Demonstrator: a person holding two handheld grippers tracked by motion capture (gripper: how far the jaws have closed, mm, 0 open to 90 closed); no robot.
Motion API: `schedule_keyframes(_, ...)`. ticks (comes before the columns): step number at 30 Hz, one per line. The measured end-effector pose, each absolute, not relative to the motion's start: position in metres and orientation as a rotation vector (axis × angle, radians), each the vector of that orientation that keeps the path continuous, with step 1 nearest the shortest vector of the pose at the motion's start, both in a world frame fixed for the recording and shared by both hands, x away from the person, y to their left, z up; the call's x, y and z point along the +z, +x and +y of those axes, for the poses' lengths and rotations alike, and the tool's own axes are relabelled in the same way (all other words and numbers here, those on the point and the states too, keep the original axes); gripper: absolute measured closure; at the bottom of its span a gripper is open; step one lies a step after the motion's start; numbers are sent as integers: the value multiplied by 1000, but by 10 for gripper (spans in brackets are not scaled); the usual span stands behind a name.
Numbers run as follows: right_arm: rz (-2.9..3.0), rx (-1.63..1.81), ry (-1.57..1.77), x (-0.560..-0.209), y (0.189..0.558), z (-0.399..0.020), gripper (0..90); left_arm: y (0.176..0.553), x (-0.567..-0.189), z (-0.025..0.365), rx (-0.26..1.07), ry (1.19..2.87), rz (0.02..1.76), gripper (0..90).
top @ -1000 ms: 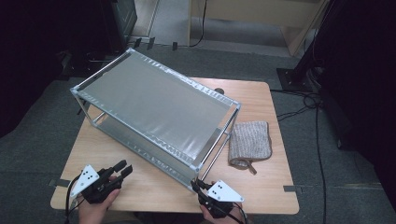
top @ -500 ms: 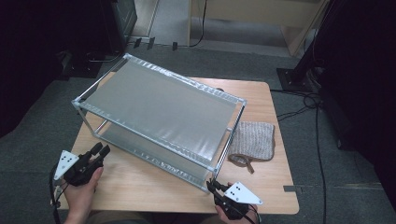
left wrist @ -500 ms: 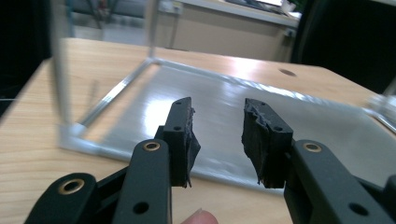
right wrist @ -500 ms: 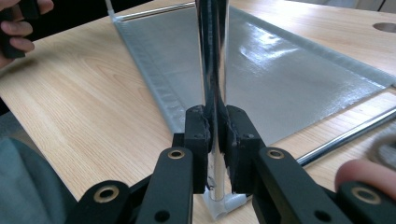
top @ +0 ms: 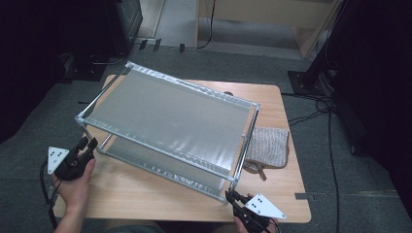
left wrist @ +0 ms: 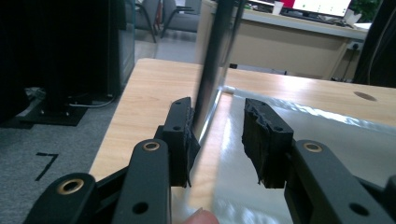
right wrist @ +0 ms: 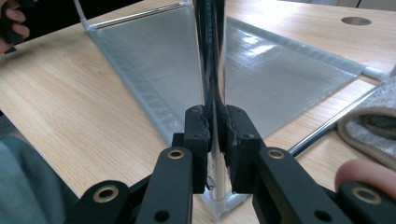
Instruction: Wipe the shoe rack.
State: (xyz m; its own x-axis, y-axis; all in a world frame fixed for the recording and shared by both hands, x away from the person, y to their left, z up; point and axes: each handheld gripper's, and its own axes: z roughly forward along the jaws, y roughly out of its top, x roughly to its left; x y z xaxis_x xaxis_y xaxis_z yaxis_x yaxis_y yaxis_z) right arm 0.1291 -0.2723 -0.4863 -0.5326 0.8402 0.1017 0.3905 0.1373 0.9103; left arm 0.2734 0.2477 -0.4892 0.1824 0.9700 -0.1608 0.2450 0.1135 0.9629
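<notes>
We see a two-tier metal rack (top: 170,121), grey mesh shelves, shiny posts, askew across the table (top: 145,194). Right gripper (top: 236,199) clamped on its near-right post (right wrist: 211,70); left gripper (top: 87,144) jaws apart around near-left post (left wrist: 210,60). Grey cloth (top: 269,148) at right edge.

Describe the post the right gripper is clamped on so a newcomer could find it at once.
Start at the wooden table and the two-tier metal rack standing on it. Go to the rack's corner nearest the person's right hand: there the shiny upright post rises from a white corner joint, with the right gripper shut on it. It is the corner post closest to the knitted grey cloth.
</notes>
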Motion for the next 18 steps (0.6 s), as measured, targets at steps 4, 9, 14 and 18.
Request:
schedule_keyframes(4,1976,1374,1184,-487,126,-278,808,284,-489,248,811,1382,1303,741)
schedule_keyframes(9,1967,1369,1196,-487,127,-278,808,283,-488,250,813,1406,1303,781)
schedule_keyframes(14,1936,1321,1217,-486,135,-271,810,270,-488,262,804,1400,1307,782)
schedule_keyframes(18,1913,1295,1246,-485,146,-263,809,258,-489,272,793,1384,1314,779)
